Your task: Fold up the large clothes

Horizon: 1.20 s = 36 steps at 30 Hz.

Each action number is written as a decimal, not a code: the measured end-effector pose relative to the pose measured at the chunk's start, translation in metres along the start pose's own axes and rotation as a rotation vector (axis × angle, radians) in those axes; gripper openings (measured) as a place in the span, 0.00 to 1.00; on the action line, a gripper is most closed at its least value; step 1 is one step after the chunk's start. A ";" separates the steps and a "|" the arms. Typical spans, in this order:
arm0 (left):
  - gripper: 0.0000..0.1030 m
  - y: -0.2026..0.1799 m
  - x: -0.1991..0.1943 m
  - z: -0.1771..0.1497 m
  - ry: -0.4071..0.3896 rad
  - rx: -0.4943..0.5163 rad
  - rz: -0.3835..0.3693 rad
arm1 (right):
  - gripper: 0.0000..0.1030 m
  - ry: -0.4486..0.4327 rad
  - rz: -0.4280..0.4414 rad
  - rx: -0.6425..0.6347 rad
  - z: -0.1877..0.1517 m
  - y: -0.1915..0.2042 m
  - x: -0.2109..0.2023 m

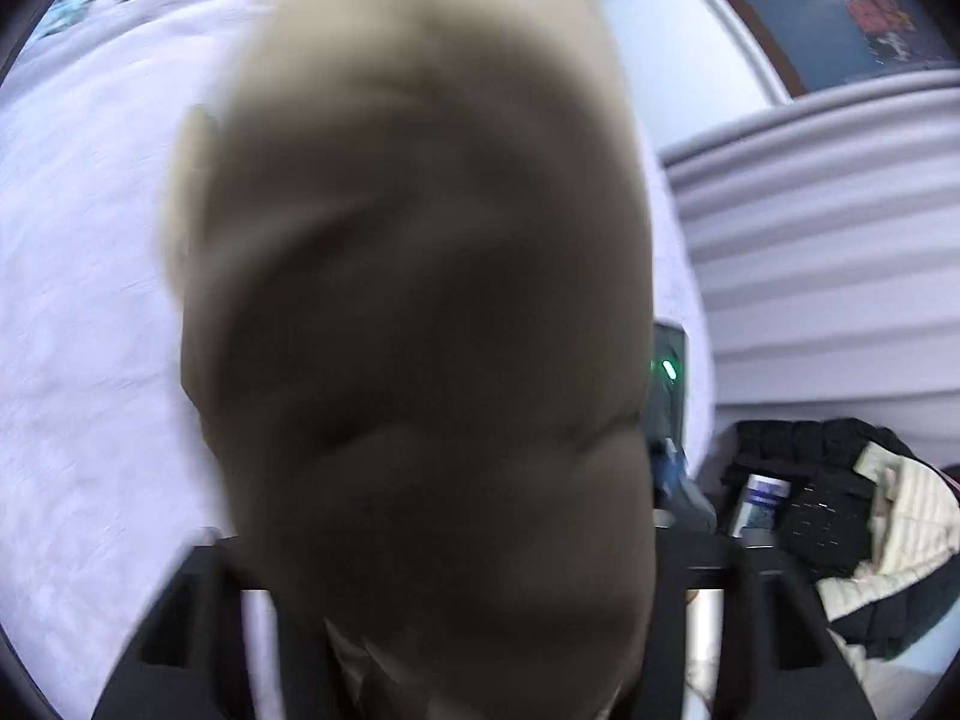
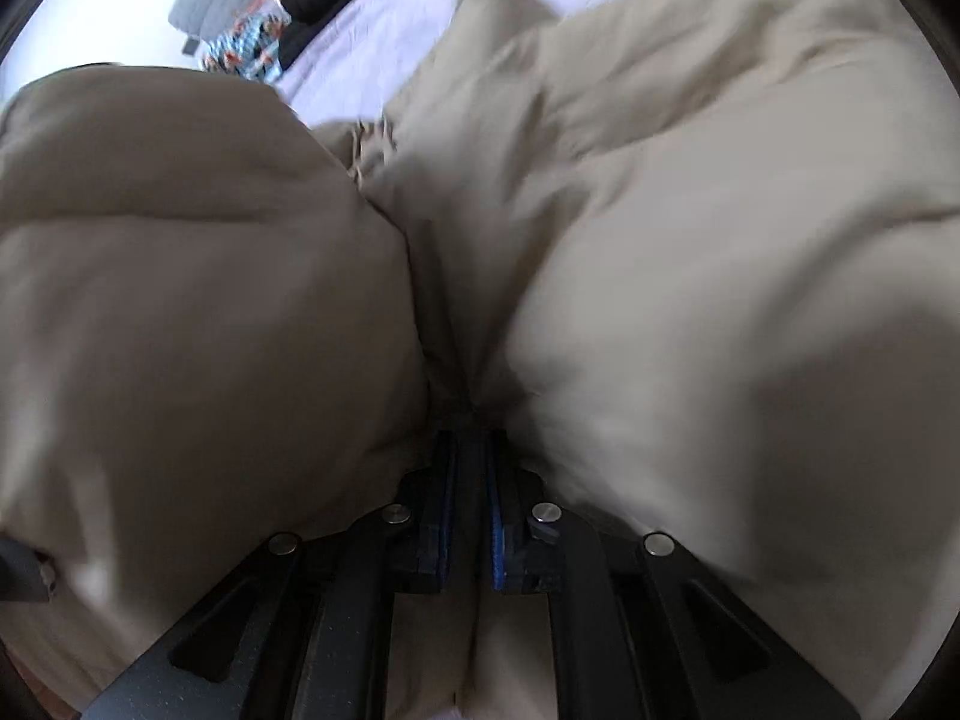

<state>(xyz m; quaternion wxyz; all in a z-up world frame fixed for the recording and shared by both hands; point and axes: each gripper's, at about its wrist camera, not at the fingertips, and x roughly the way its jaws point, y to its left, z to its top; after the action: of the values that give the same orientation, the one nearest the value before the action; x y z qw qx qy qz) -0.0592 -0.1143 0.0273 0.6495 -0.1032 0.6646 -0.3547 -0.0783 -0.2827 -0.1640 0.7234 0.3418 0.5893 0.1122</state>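
Observation:
A large beige padded garment (image 1: 420, 300) fills the middle of the left wrist view and hides my left gripper's fingers; it hangs close in front of the camera over the lilac bed sheet (image 1: 90, 300). In the right wrist view the same beige garment (image 2: 690, 240) bulges on both sides of my right gripper (image 2: 468, 438), whose blue-padded fingers (image 2: 495, 516) stand close together, shut on a fold of the cloth. The fingertips are buried in the fabric.
A pile of black and cream jackets (image 1: 852, 528) lies at the right beside the bed, under a grey ribbed wall (image 1: 840, 210). More clothes, black, tan and patterned (image 2: 252, 48), lie at the far edge of the bed.

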 end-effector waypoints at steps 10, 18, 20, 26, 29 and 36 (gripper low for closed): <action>0.90 -0.045 0.117 0.035 0.183 0.088 -0.255 | 0.22 -0.244 -0.049 0.237 -0.089 -0.091 -0.136; 0.90 -0.073 0.165 0.073 0.136 0.158 -0.123 | 0.85 -0.351 0.037 0.204 -0.154 -0.068 -0.189; 0.90 -0.092 0.177 0.077 0.122 0.196 -0.071 | 0.86 -0.343 0.073 0.179 -0.153 -0.058 -0.187; 0.90 -0.081 0.102 0.069 -0.163 0.353 0.124 | 0.36 -0.353 -0.077 0.255 -0.109 -0.053 -0.160; 0.90 -0.049 0.080 0.075 -0.274 0.350 0.277 | 0.12 -0.379 -0.216 0.202 -0.102 -0.052 -0.162; 0.90 -0.011 0.136 0.103 -0.262 0.270 0.393 | 0.12 -0.376 -0.262 0.193 -0.107 -0.068 -0.153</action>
<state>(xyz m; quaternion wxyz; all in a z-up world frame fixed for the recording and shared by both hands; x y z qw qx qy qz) 0.0158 -0.2385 -0.0637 0.7943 0.0701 0.5289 -0.2907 -0.2369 -0.3808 -0.0950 0.7927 0.3449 0.4916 -0.1051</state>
